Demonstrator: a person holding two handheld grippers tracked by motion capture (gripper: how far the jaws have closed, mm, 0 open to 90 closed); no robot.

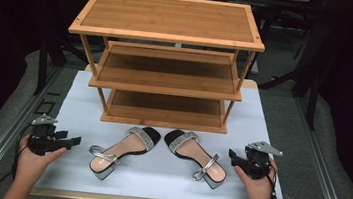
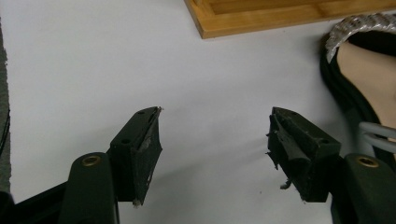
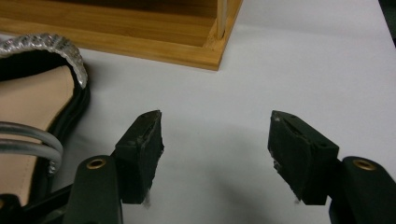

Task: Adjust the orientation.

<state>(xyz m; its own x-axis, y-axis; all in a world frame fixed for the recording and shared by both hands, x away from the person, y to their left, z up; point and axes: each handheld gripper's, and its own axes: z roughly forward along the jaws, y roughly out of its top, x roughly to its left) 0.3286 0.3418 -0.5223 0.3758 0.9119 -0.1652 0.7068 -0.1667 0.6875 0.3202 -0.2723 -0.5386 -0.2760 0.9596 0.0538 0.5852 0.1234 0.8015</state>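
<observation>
From the high view, a three-tier bamboo rack (image 1: 166,60) stands at the far side of the white tabletop (image 1: 272,120), its open front facing the person, and two heeled sandals lie in front of it, toes toward the rack and heels splayed outward toward the near corners. The left sandal (image 1: 121,151) lies just inside the left tongs (image 1: 75,141), the right sandal (image 1: 197,157) just inside the right tongs (image 1: 231,154); each hand rests on the tabletop's near corner, so each tool is paired with the shoe on its own side, likely so both can be lifted onto a shelf without crossing arms. Neither tool touches a shoe. In the left gripper view, the left tongs (image 2: 215,133) stand wide apart with only bare tabletop between them; the left sandal (image 2: 362,65) sits off to the right of the frame, its sparkly toe strap and tan insole just beside the right jaw, and the rack's base corner (image 2: 280,18) shows at the top. In the right gripper view, the right tongs (image 3: 215,133) are likewise spread and empty, with the right sandal (image 3: 37,98) and its silver ankle strap at the left (a mirror of the other side) and the rack's corner post (image 3: 219,28) ahead.
</observation>
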